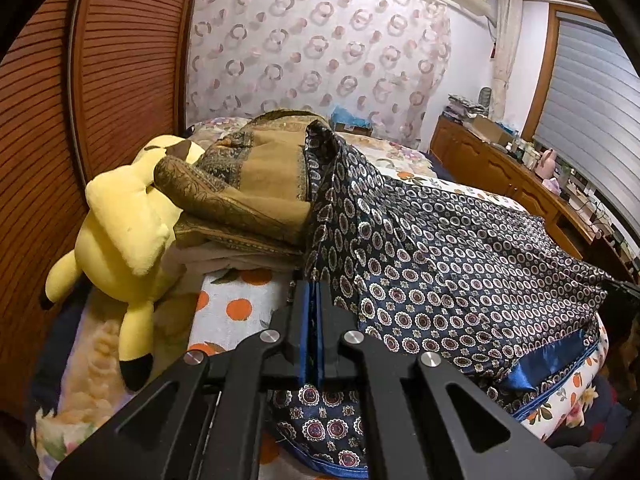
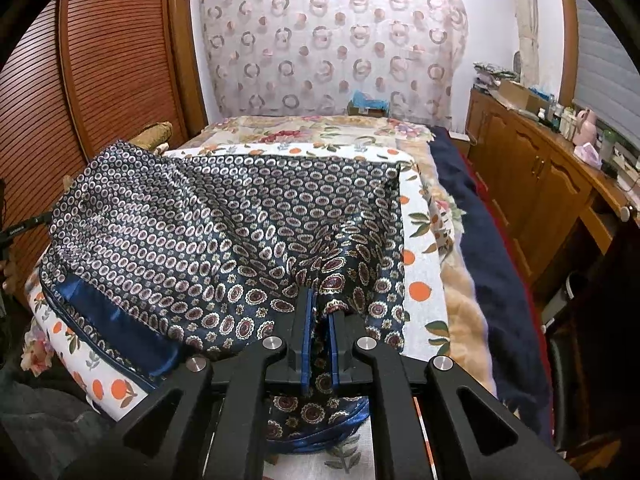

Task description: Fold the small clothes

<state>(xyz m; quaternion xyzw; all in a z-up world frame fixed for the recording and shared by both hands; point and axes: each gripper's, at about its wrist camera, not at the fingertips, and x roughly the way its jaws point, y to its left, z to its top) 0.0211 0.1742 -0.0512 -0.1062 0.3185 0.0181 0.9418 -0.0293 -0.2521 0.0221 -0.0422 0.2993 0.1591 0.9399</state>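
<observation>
left gripper has its blue-padded fingers nearly together, a thin edge of the dark navy satin cloth with the ring-and-medallion print pinched between them. the cloth runs out past the fingertips and also hangs below the jaws. right gripper likewise: narrow gap, a bunched fold of the same cloth between its pads, fabric draped over the tips. whether the pads actually press or just sit on the fabric is hard to call from this angle, looks like a light grip on both.

cloth lies across the white bedsheet with orange fruit print, held up along the near edge by both grippers, far part resting flat on the bed. plain blue satin hem shows at the near left corner in the right wrist view.

in the left wrist view, a yellow plush toy lies at the left of the bed, against a folded tan paisley blanket that sits just beside the cloth. brown slatted wardrobe door behind them.
</observation>
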